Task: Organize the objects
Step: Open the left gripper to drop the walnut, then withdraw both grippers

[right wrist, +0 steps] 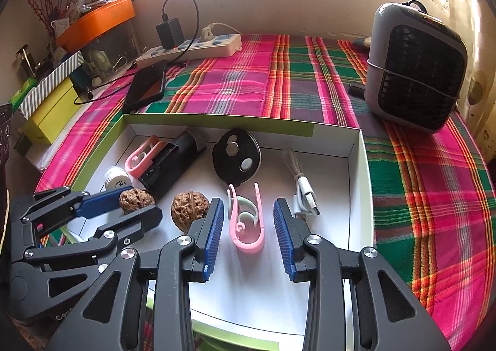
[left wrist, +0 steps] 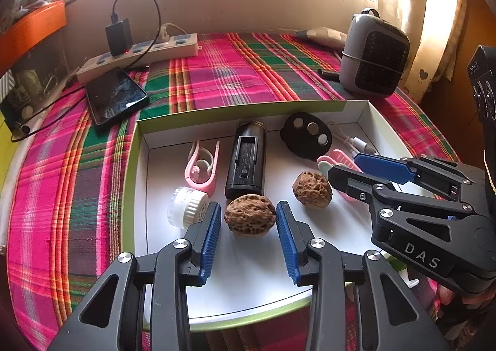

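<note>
Both my grippers' jaws apart, left gripper [left wrist: 249,220] straddling a wrinkled brown walnut [left wrist: 250,218], right gripper [right wrist: 248,217] around a pink plastic clip [right wrist: 247,220].

Black gripper [left wrist: 249,227], ribbed blue pads [left wrist: 212,236]

In the left wrist view, part of a pink clip [left wrist: 341,162] is covered by the right gripper [left wrist: 347,169] — its far end cannot be made out. The tray's [left wrist: 136,196] near edge is hidden behind the left gripper [left wrist: 249,236]. The window is washed out by glare.
</note>
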Tool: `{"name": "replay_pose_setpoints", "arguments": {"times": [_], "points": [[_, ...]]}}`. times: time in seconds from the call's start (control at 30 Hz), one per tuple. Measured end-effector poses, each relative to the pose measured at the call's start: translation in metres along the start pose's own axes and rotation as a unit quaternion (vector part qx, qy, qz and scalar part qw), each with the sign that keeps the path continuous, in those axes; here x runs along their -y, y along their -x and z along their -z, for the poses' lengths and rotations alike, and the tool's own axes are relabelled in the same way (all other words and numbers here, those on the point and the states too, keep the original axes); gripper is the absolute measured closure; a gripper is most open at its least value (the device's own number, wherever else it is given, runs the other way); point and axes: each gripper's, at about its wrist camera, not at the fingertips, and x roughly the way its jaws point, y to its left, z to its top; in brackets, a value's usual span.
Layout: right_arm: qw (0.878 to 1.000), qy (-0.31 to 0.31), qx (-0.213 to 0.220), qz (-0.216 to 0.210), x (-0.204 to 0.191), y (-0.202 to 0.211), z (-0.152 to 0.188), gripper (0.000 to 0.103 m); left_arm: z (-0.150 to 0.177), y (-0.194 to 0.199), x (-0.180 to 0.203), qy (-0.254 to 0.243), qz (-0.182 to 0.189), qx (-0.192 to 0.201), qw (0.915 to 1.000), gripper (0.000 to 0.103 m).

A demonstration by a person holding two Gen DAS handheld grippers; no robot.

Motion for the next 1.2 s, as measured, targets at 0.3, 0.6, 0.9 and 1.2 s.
{"name": "replay_pose_setpoints", "arguments": {"times": [0.3, 0.6, 0.9, 1.2], "points": [[1.000, -0.004, 0.009, 0.004, -0.004, 0.009, 0.002, 0.068, 0.001, 0.013, -0.025, 0.010, -0.007, 0.011, 0.9999, 0.067], [1.000, -0.011, 0.023, 0.007, -0.004, 0.026, 0.006, 0.068, 0.005, 0.032, -0.036, 0.013, -0.008, 0.025, 0.9996, 0.067], [0.999, -0.003, 0.050, 0.008, -0.012, 0.060, 0.017, 0.068, 0.025, 0.068, -0.027, 0.004, -0.003, 0.056, 0.9984, 0.067], [0.998, -0.011, 0.063, 0.015, -0.010, 0.079, 0.038, 0.068, 0.044, 0.087, -0.034, 0.014, 0.023, 0.065, 0.9975, 0.067]]}}
